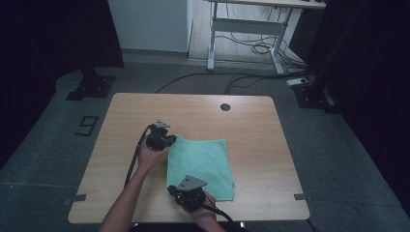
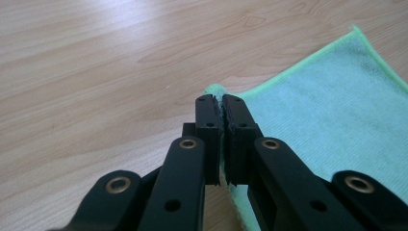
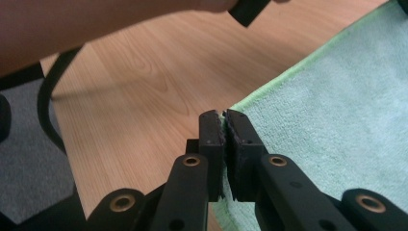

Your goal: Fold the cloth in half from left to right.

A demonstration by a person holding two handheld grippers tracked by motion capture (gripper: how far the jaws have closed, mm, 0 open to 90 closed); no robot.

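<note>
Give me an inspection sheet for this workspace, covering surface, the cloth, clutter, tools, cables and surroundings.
Surface: light wooden table, dark round grommet near the far edge.
Job's things: green cloth lying flat, its two left corners pinched.
Clutter: nothing seen.
Grippers: left tool shut on the cloth's far left corner; right tool shut on its near left corner.
Cables: a black cable trails from the left tool along the forearm; loose floor cables under the far desk.
Surroundings: grey carpet, white desk frame beyond, dark stand base at far left.
</note>
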